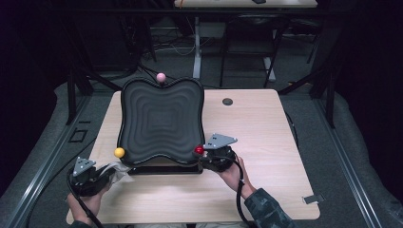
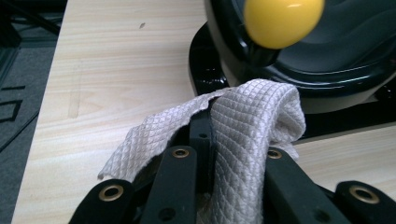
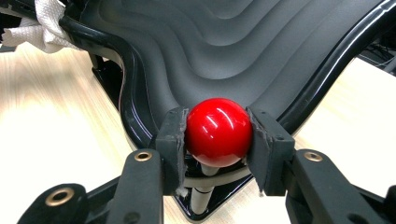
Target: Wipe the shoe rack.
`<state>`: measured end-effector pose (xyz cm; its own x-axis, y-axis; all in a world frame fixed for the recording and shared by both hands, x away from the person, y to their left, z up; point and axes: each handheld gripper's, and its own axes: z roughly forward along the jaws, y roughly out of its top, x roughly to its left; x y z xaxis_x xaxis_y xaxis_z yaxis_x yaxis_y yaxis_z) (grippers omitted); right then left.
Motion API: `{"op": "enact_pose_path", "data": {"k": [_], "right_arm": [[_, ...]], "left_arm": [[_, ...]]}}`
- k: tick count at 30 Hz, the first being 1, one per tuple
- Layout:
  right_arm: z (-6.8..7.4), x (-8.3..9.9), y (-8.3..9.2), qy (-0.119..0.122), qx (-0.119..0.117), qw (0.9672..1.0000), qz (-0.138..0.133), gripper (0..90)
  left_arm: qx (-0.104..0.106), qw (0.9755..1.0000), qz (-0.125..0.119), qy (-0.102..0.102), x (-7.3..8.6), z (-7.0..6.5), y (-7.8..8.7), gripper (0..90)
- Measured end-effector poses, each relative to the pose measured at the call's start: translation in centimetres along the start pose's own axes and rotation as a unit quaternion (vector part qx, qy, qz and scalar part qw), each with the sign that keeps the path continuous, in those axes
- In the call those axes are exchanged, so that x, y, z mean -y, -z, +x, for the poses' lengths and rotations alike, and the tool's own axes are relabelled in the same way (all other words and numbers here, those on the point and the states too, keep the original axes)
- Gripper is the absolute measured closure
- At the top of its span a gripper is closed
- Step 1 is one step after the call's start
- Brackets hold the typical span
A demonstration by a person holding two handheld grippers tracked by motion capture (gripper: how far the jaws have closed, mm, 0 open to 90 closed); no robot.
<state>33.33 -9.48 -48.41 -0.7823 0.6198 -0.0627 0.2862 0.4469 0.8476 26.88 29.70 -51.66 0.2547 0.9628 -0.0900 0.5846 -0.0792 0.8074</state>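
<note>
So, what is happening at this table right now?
A person works at a wooden table with a tool in each hand. The right tool is shut on the red ball at the near right corner of a black wavy tray. The left tool is shut on a white cloth, held close to the yellow ball at the tray's near left corner. A pink ball stands at the far edge.

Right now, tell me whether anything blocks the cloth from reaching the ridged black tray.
Nothing visible does. The left tool holds the cloth just beside the tray's near corner, with only the yellow knob standing above that corner.
</note>
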Motion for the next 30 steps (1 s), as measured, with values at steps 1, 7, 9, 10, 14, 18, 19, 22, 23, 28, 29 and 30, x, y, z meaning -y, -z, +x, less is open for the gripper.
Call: {"op": "enact_pose_path", "data": {"k": [1, 7, 9, 10, 14, 18, 19, 22, 23, 28, 29, 30], "right_arm": [[0.0, 0.0, 0.0, 0.0, -0.001, 1.0, 0.0, 60.1], [0.0, 0.0, 0.0, -0.001, 0.001, 1.0, 0.0, 60.1], [0.0, 0.0, 0.0, 0.0, 0.0, 1.0, 0.001, 60.0], [0.0, 0.0, 0.0, 0.0, 0.0, 1.0, 0.0, 60.0], [-0.1, 0.0, 0.0, 0.001, -0.001, 1.0, 0.001, 60.1], [-0.1, 0.0, 0.0, 0.001, -0.002, 1.0, 0.001, 60.1], [-0.1, 0.0, 0.0, 0.001, -0.002, 1.0, 0.001, 60.1], [0.0, 0.0, 0.0, 0.002, -0.003, 1.0, 0.001, 60.0], [0.0, 0.0, 0.0, 0.002, -0.004, 1.0, 0.001, 60.1], [0.0, 0.0, 0.0, 0.004, -0.004, 1.0, 0.001, 60.0], [0.0, 0.0, 0.0, 0.004, -0.005, 1.0, 0.001, 60.1], [0.0, 0.0, 0.0, 0.005, -0.005, 1.0, 0.001, 60.1]], "left_arm": [[0.001, 1.0, 0.0, -0.004, -0.1, -0.2, 0.1, 82.8], [0.014, 0.9998, 0.0, -0.016, -0.4, -1.0, 0.3, 82.9], [0.02, 0.9997, -0.001, -0.016, -0.4, -1.3, 0.3, 82.8], [0.024, 0.9996, 0.001, -0.016, -0.4, -1.4, 0.3, 82.9], [0.036, 0.9991, 0.001, -0.023, -0.5, -2.2, 0.4, 82.8], [0.049, 0.9984, 0.001, -0.028, -0.7, -2.7, 0.4, 82.8], [0.053, 0.9981, 0.0, -0.031, -0.8, -2.9, 0.4, 82.8], [0.062, 0.9974, -0.002, -0.035, -1.0, -3.5, 0.4, 82.8], [0.065, 0.9972, -0.002, -0.038, -1.1, -3.8, 0.4, 82.8], [0.084, 0.9952, -0.002, -0.05, -1.5, -5.0, 0.0, 82.8], [0.089, 0.9946, -0.003, -0.053, -1.6, -5.4, -0.1, 82.8], [0.096, 0.9938, -0.004, -0.058, -1.7, -5.8, -0.2, 82.8]]}}
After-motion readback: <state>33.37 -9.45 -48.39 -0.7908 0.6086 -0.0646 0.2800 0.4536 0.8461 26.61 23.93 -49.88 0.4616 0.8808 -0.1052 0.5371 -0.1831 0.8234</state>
